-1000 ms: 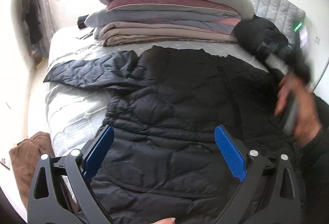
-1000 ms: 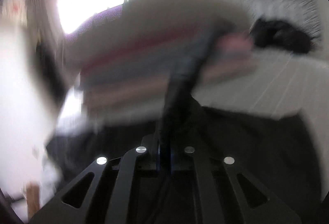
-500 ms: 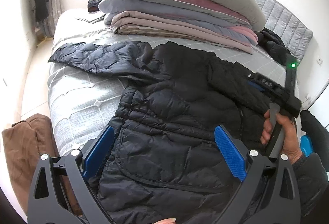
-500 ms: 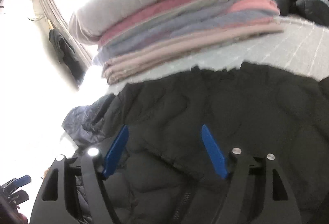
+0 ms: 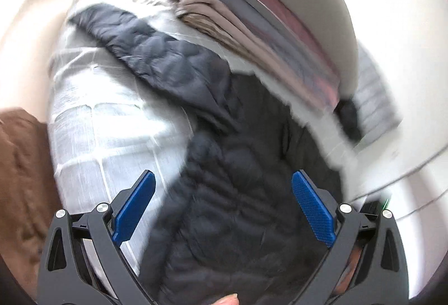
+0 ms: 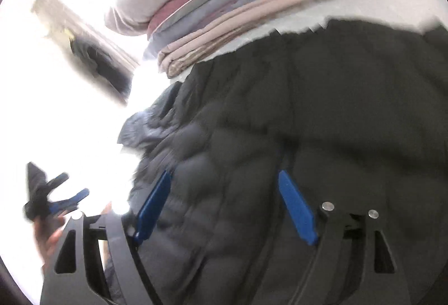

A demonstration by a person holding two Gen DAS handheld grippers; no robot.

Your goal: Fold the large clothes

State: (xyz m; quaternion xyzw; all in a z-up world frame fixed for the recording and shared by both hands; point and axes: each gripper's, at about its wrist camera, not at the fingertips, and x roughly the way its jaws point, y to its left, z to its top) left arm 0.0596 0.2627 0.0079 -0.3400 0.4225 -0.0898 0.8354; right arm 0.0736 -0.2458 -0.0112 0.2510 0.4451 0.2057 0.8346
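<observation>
Pale quilted bed (image 5: 112,123), black jacket (image 5: 238,179), stacked folded bedding (image 5: 280,33), bright room

Black quilted jacket (image 5: 238,193): puffy synthetic cloth, faint sheen, creased. Bed cover (image 5: 112,142): pale grey quilted cloth, matt. Folded bedding stack (image 6: 252,2): soft matt cloth, grey, pink, beige. Left claw (image 5: 224,209) and right claw (image 6: 226,207): matt black plastic frames, textured blue pads (image 5: 313,212), bright metal screw heads.
</observation>
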